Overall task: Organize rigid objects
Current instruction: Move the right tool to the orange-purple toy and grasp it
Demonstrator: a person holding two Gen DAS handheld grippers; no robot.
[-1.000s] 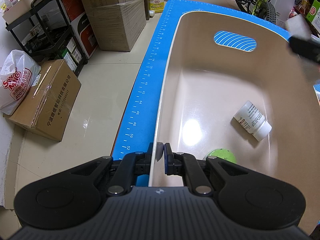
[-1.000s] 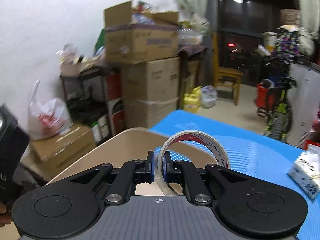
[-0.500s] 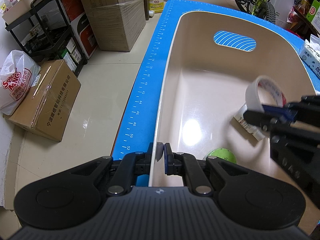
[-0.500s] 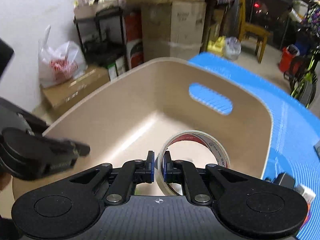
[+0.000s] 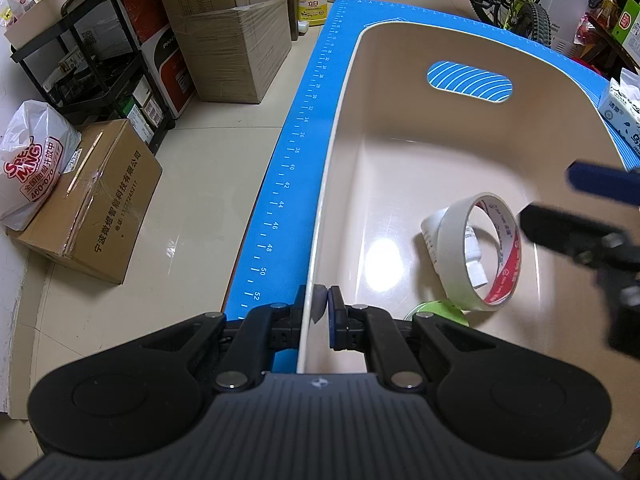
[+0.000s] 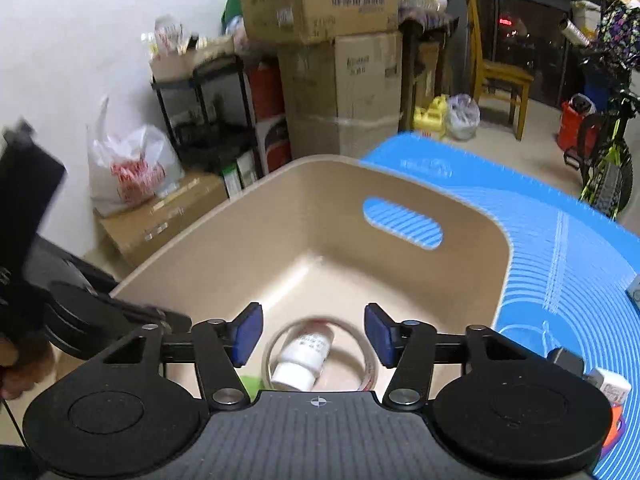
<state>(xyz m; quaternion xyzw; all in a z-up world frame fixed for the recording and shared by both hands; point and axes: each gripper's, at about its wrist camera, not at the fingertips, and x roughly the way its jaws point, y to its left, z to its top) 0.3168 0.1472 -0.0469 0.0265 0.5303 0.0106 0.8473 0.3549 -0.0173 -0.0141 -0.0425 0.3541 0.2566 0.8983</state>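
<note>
A beige bin [image 5: 400, 128] stands on the blue mat. My left gripper [image 5: 320, 304] is shut on the bin's near left wall. Inside the bin, a roll of clear tape [image 5: 452, 264] tilts over a white bottle [image 5: 432, 222], beside a green round object [image 5: 428, 310]. My right gripper [image 6: 313, 332] hovers above them with its jaws opening, and nothing is between the blue pads. From there the tape roll [image 6: 370, 368] rings the bottle [image 6: 304, 356] below. In the left wrist view, the right gripper [image 5: 548, 196] comes in from the right, blurred.
The blue mat [image 6: 560, 260] stretches out to the right of the bin. A tissue pack [image 5: 620, 116] lies at the mat's far right, and small items [image 6: 612, 390] lie near the right gripper. Cardboard boxes [image 5: 92, 200], a black rack [image 5: 100, 60] and a bicycle [image 5: 516, 4] stand on the floor around.
The right gripper swung down over the bin with the tape roll, then its jaws parted. The roll left them and now sits low in the bin over the bottle. The left gripper stayed put.
</note>
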